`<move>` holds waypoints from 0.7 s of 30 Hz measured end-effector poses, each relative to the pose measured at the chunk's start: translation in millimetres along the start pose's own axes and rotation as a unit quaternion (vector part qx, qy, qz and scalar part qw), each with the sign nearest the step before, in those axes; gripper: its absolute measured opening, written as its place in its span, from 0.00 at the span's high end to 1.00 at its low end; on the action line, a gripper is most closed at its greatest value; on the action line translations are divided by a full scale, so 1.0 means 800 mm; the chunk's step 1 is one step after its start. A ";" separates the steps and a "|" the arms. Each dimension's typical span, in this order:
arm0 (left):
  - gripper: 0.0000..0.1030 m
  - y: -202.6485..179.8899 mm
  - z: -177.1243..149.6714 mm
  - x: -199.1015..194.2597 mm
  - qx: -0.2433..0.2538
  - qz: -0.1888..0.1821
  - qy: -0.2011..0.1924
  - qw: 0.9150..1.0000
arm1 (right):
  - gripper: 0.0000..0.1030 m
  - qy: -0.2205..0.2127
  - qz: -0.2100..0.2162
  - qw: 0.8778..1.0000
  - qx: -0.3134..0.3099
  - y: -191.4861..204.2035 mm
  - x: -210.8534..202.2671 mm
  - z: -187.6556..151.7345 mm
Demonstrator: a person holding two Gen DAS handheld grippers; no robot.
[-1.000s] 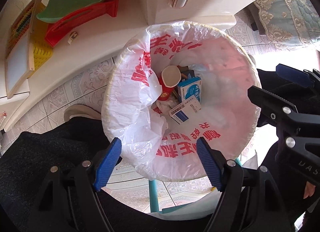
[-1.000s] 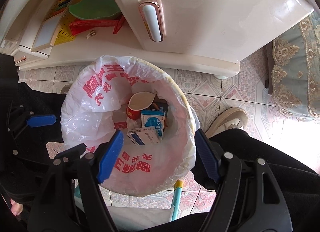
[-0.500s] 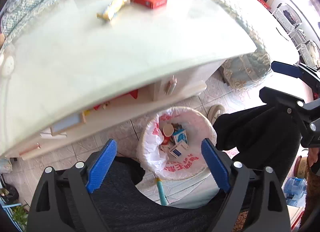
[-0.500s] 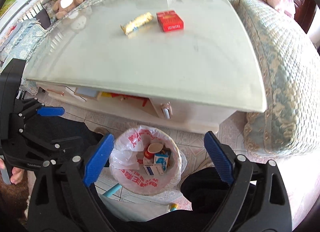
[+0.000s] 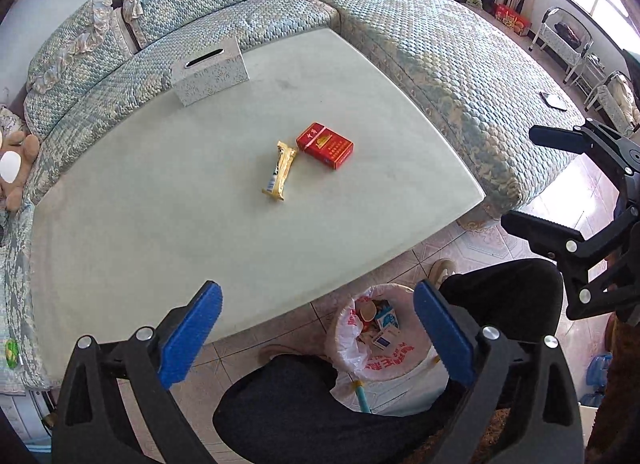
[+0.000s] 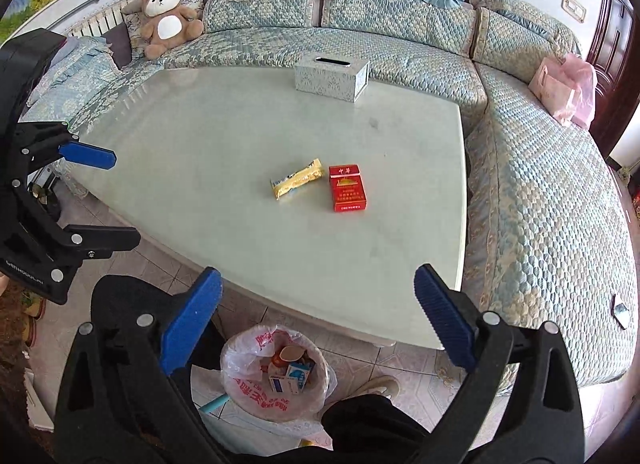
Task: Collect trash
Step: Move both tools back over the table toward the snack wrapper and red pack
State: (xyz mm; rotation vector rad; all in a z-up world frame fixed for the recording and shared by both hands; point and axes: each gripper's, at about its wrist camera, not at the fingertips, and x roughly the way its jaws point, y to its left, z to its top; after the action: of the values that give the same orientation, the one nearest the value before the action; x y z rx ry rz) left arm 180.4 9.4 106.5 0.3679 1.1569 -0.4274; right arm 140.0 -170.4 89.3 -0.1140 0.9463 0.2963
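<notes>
A yellow snack wrapper [image 5: 279,170] [image 6: 297,183] and a red cigarette pack [image 5: 325,145] [image 6: 347,194] lie side by side near the middle of the pale table [image 5: 160,204] [image 6: 224,136]. A trash bin with a white red-printed bag [image 5: 384,360] [image 6: 280,404] stands on the floor at the table's near edge and holds a paper cup and small boxes. My left gripper [image 5: 318,334] is open and empty above the near edge. My right gripper [image 6: 318,330] is open and empty, also high over the near edge.
A patterned tissue box [image 5: 210,78] [image 6: 332,76] stands at the table's far side. A blue-green corner sofa [image 5: 460,76] [image 6: 540,184] wraps around the table, with a teddy bear [image 6: 166,16] and a pink bag [image 6: 564,90] on it. The person's dark-clad legs [image 5: 300,412] are by the bin.
Both grippers have risen from just over the bin to high above the table. The view has tilted up from the bin to the tabletop and sofa. Both stay open and empty.
</notes>
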 end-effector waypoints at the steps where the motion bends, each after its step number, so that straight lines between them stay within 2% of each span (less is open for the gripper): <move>1: 0.09 0.001 0.009 -0.006 0.003 0.000 -0.004 1.000 | 0.08 -0.005 0.000 1.000 -0.001 -0.002 -0.003 0.008; 8: 0.09 0.008 0.062 -0.014 0.032 -0.013 -0.013 0.999 | 0.08 -0.014 0.002 1.000 -0.010 -0.017 -0.003 0.050; 21: 0.09 0.038 0.116 0.091 0.043 -0.003 0.048 0.998 | 0.08 0.007 0.009 1.000 0.011 -0.060 0.059 0.095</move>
State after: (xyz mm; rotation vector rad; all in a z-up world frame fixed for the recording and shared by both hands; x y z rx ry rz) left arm 293.9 -19.4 73.4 0.4632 1.2370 -0.4699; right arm 239.7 -190.0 93.6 -0.0881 0.9655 0.3031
